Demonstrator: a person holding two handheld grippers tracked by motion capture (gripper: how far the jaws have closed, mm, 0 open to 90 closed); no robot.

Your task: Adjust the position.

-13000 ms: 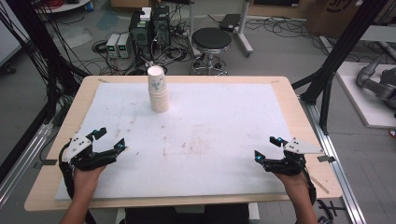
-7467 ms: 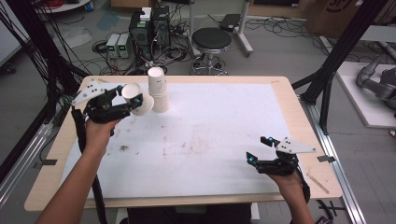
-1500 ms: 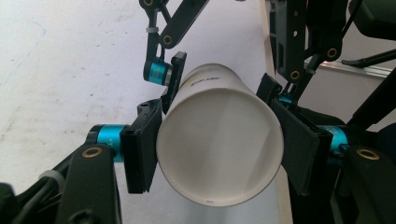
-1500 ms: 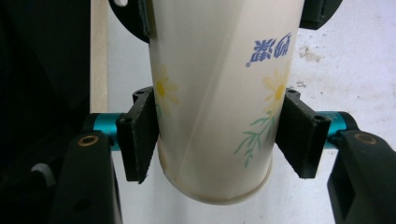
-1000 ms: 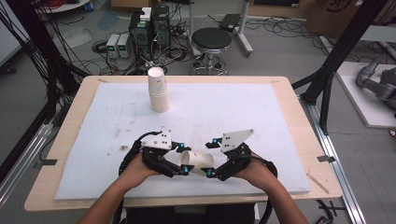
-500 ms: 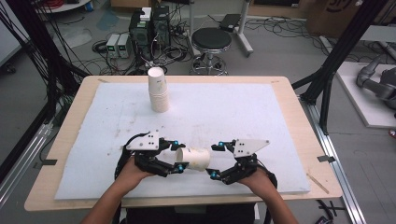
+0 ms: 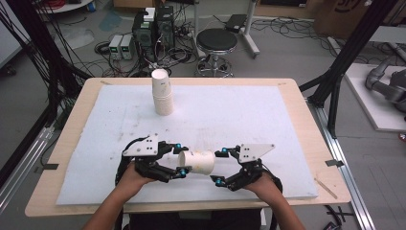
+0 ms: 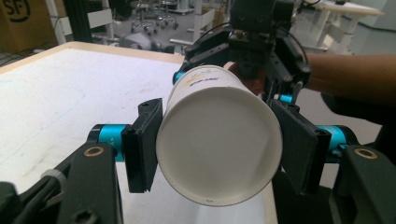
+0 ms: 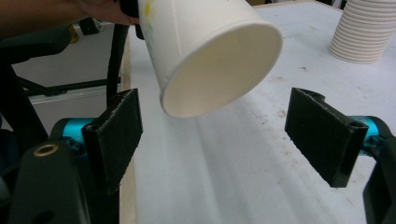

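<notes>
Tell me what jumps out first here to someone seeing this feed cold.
The paper cup held on its side above the white mat, near the table's front edge: the left tongs are shut on its base end. The right tongs stand open at its mouth, pads off it. Behind, at the mat's far left, a stack of cups stands upright.

White paper cup [image 7: 196, 162] lies sideways, lifted above the table.
</notes>
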